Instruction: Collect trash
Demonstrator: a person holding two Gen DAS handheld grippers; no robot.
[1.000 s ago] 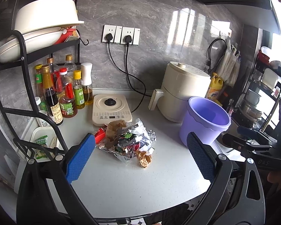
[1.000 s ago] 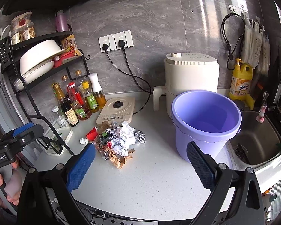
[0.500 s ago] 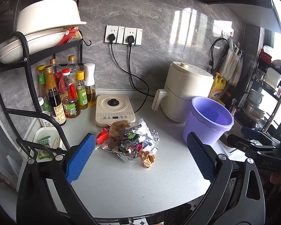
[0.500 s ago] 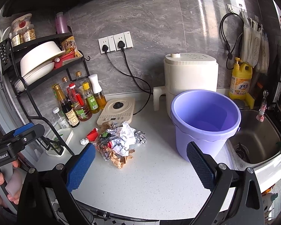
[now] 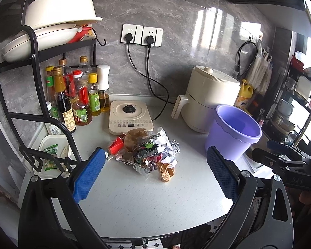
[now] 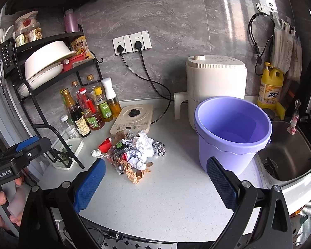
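Heap of crumpled trash (image 5: 147, 151) (silver foil, white and brown paper, printed wrappers, a red scrap) lying on the white speckled worktop (image 5: 134, 197), just in front of the cream induction hob (image 5: 130, 118) and well left of the lavender plastic bucket (image 6: 232, 132). No item of the heap is lifted; collection is judged not yet begun.

Left tool (image 5: 155, 170): blue-padded jaws spread wide, released, nothing between them. In the left wrist view the heap sits ahead of this tool, close to the gap's centre line and slightly toward its left pad. Right tool (image 6: 155, 180): likewise released and empty; in the right wrist view the heap lies ahead and toward its left pad, the bucket ahead toward its right pad.

The heap's long axis runs roughly from the hob toward the worktop's front edge. Judged nearer arm: the left for the heap, the right for the bucket.

Containers: the bucket stands upright beside the cream air fryer (image 6: 215, 83), its visible interior bare of trash. The steel sink (image 6: 290, 155) lies to the bucket's right.
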